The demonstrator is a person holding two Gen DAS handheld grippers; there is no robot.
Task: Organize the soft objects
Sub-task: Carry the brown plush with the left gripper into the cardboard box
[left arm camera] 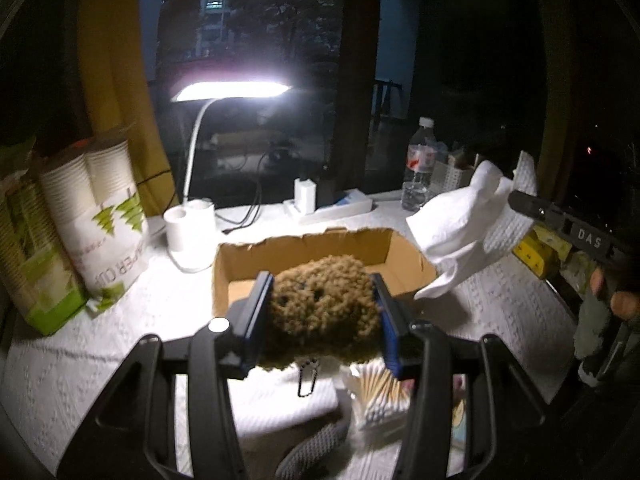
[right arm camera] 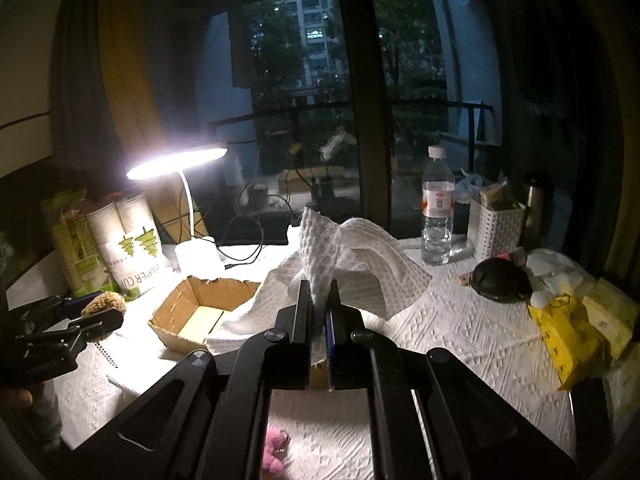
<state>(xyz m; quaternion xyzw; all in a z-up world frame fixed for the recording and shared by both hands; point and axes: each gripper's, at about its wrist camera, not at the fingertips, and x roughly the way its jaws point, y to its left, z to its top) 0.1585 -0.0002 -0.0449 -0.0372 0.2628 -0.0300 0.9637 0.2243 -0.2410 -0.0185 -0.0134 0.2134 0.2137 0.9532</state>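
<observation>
Centre of the left wrist view: left gripper (left arm camera: 322,304) is clamped on a brown fuzzy plush toy (left arm camera: 322,308), blue pads pressing both its sides. A small bead chain (left arm camera: 307,380) hangs from the bottom of the toy. The toy is off the table, in front of the near edge of an open cardboard box (left arm camera: 304,256).

Right of that frame, the right gripper (left arm camera: 516,200) comes in from the right edge, pinching a white cloth (left arm camera: 460,228) that hangs over the box's right corner, not touching the table.

Right wrist view, centre: right gripper (right arm camera: 319,300) has its jaws nearly together, with the cloth (right arm camera: 352,264) bunched between them and draping out to both sides. The box (right arm camera: 200,312) sits left of centre; the cloth's left fold overlaps its right rim in the picture, contact unclear. The left gripper (right arm camera: 102,312) and the toy (right arm camera: 105,303) show at the left edge.

Other stuff on the white patterned tablecloth (right arm camera: 460,328):
- lit desk lamp (right arm camera: 176,162), upper left
- packs of paper cups (right arm camera: 128,248), left
- water bottle (right arm camera: 438,208), right of centre
- white basket (right arm camera: 496,228) beside the bottle
- yellow packets (right arm camera: 568,332), right edge
- cotton swabs (left arm camera: 380,392), lower centre of the left view, under the toy
- something pink and fluffy (right arm camera: 274,452), bottom of the right view, partly hidden
</observation>
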